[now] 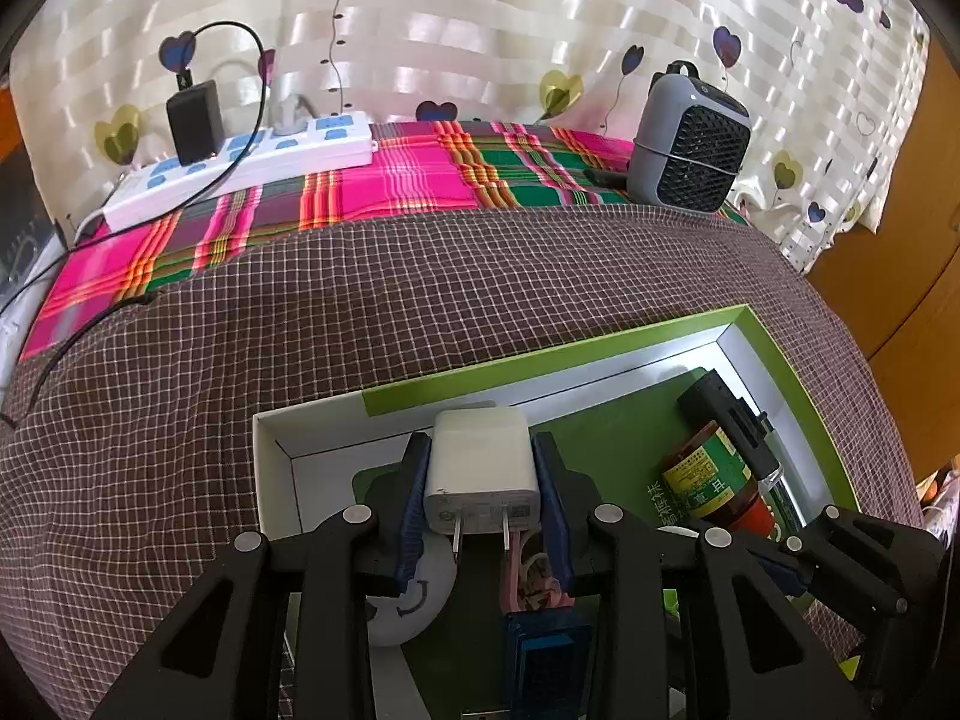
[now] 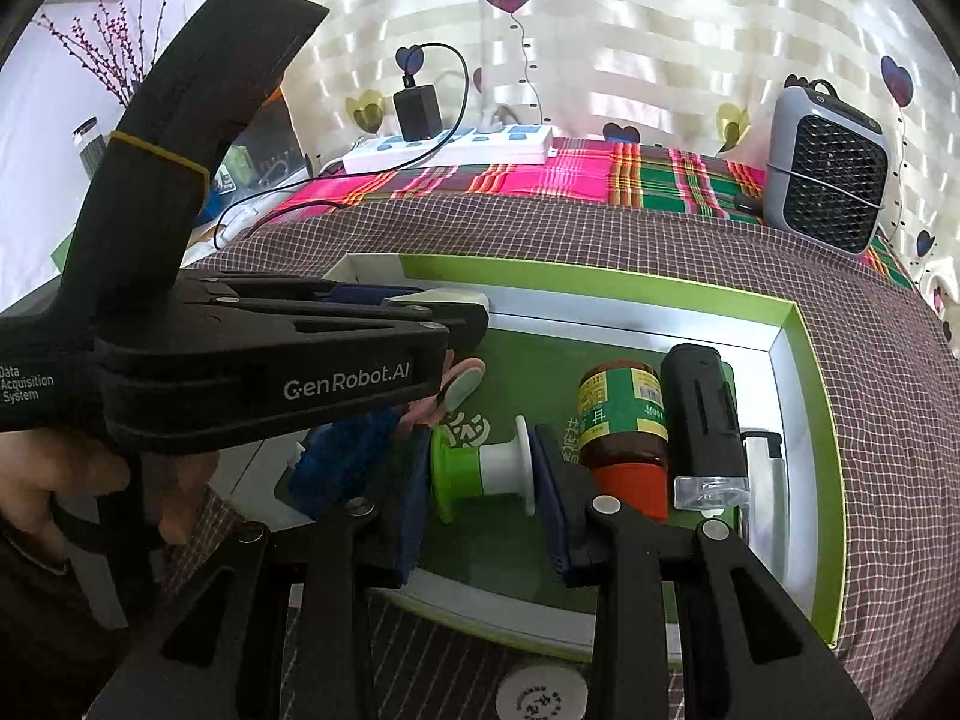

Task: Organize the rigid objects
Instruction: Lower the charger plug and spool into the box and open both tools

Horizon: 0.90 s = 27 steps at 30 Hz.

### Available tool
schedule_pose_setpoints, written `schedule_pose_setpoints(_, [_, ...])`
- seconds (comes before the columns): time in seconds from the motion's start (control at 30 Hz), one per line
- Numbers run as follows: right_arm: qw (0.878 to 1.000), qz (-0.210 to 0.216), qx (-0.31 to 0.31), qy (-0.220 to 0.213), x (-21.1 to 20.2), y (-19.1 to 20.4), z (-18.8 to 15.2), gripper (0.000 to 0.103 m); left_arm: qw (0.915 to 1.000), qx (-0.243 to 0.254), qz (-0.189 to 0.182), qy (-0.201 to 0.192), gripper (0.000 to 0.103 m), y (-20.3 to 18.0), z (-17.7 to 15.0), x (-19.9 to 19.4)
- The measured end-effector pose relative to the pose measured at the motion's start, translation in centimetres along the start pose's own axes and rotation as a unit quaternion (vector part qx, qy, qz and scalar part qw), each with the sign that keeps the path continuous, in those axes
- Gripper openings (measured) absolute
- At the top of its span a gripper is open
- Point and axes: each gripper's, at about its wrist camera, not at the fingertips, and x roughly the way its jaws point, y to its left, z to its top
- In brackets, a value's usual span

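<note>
Charger (image 1: 480, 468) is sitting clamped betw left gripper (image 1: 483, 510) fingers over green box (image 1: 798, 360); right gripper (image 2: 483, 510) is squeezing spool (image 2: 483, 471) by flanges w/ its fingers; both prob light, stiff, slick plastic

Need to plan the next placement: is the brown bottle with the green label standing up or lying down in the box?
Lying down. The brown bottle rests on its side on the floor of the green box, red cap toward the camera, beside the black device.
</note>
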Motion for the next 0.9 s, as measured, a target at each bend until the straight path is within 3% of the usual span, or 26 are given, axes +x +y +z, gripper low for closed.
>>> schedule_pose_setpoints(0.4, [1.0, 0.006, 0.009, 0.003, 0.1, -0.1, 0.0, 0.035, 1.0, 0.0, 0.001, -0.002, 0.033, 0.1, -0.2, -0.1])
schedule_pose_setpoints(0.63, [1.0, 0.012, 0.01, -0.003, -0.2, 0.0, -0.1, 0.047, 1.0, -0.001, 0.003, -0.006, 0.034, 0.3, -0.4, -0.6])
schedule_pose_setpoints(0.9, [1.0, 0.006, 0.007, -0.006, -0.4, 0.2, -0.3, 0.047, 0.9999, 0.001, 0.002, -0.012, 0.035, 0.2, -0.8, -1.5])
